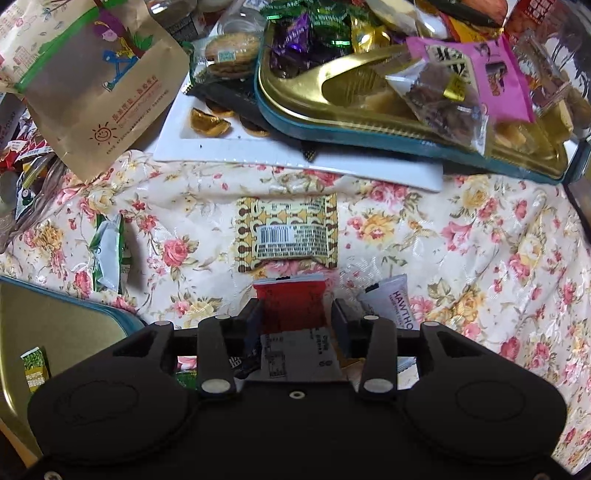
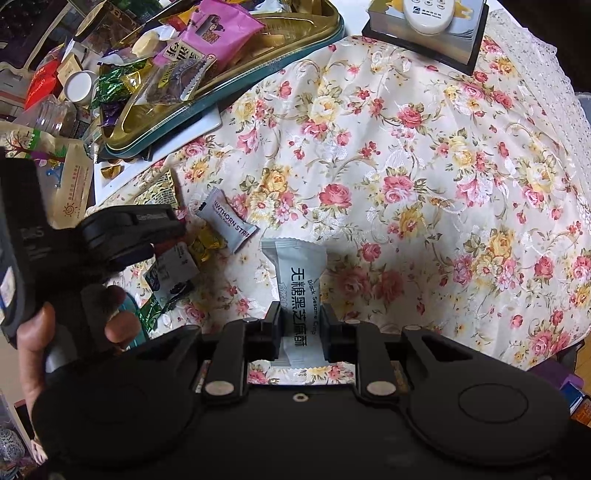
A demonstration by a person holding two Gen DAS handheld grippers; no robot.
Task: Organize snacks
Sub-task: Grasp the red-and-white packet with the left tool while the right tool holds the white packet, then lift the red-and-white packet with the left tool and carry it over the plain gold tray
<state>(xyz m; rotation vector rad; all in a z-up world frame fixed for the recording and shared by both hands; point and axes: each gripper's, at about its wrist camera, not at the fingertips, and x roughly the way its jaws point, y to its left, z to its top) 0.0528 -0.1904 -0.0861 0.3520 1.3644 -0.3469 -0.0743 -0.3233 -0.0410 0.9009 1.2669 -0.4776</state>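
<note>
Left gripper [image 1: 295, 314] fingers spread wide, red-and-white snack packet [image 1: 291, 306] lying loose between them on floral table [image 1: 461, 258], pads clear of it. Patterned yellow packet [image 1: 287, 233] just beyond. Right gripper [image 2: 300, 321] fingers clamped on grey sesame crisp packet [image 2: 297, 273], hawthorn strip packet [image 2: 228, 218] nearby.

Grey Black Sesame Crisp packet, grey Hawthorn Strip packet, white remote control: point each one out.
Grey Black Sesame Crisp packet [image 2: 295, 266]: right wrist view, on its upper face above the jaws.
Grey Hawthorn Strip packet [image 2: 228, 218]: right wrist view, on its printed middle.
White remote control [image 2: 428, 13]: right wrist view, on its button face.
</note>
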